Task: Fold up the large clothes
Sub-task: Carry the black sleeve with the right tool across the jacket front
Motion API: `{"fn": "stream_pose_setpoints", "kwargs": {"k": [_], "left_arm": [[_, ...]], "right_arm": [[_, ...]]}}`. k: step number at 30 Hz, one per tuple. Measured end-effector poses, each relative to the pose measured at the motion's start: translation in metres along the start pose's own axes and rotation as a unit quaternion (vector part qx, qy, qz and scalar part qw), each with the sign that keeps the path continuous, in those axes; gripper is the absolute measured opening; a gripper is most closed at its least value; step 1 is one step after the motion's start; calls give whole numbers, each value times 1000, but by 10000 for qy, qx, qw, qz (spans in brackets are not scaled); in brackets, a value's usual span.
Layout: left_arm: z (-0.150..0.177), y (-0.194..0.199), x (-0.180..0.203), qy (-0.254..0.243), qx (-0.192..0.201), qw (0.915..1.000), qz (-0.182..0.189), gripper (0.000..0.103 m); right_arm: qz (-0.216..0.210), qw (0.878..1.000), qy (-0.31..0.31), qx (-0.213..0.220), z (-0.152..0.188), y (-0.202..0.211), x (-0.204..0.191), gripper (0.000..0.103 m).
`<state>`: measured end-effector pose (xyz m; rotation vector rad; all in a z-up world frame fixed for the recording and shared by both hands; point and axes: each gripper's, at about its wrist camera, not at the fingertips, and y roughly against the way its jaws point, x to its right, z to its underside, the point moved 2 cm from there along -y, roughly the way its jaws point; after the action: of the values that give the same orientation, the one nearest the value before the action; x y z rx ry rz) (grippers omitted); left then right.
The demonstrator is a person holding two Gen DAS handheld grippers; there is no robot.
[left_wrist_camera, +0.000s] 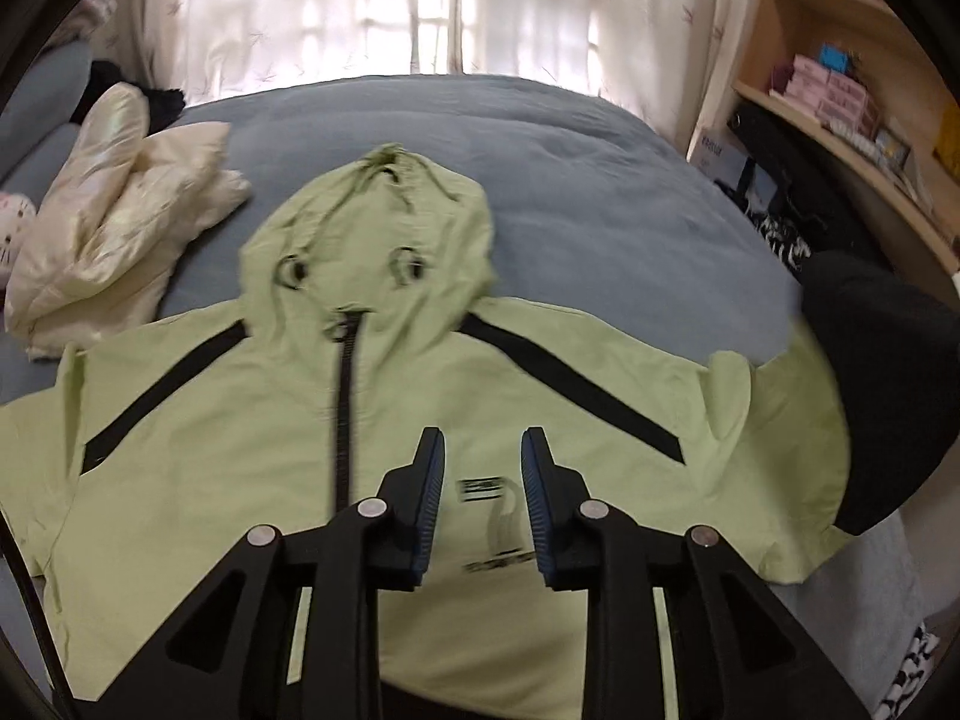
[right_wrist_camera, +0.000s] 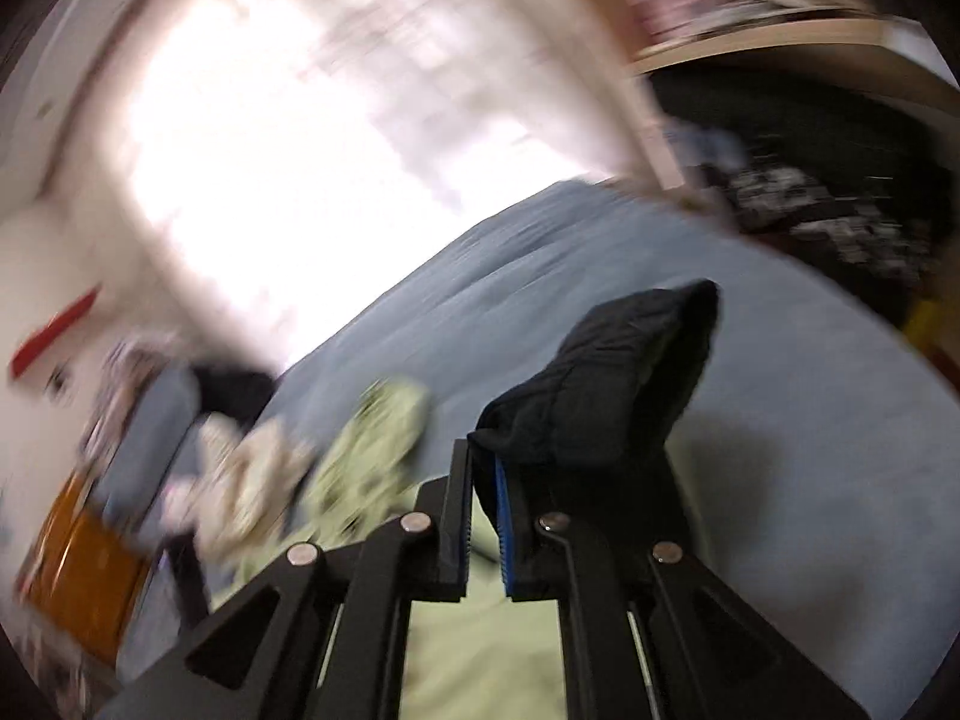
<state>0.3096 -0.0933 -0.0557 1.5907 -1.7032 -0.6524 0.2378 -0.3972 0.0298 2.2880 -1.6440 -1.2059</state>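
My left tool (left_wrist_camera: pixel 483 444) is hovering over the green jacket (left_wrist_camera: pixel 420 396) spread flat on the bed (left_wrist_camera: pixel 600 180), jaws apart, gripping nothing. Right tool (right_wrist_camera: pixel 483 456) is pinched on its black cuff (right_wrist_camera: pixel 612 384).

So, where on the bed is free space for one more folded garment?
The widest bare patch of the bed cover lies between the hood of the green jacket, the curtains and the shelf. A narrower strip runs between the hood and the cream jacket. The near side is crowded: the green jacket covers it, with a black garment beside it.
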Motion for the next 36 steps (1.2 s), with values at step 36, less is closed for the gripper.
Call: {"fn": "stream_pose_setpoints", "kwargs": {"k": [36], "left_arm": [[62,-16,65,-82,-1162,9893,882,65]], "right_arm": [[969,9870,142,-1273,151,-7,9,46]]}}
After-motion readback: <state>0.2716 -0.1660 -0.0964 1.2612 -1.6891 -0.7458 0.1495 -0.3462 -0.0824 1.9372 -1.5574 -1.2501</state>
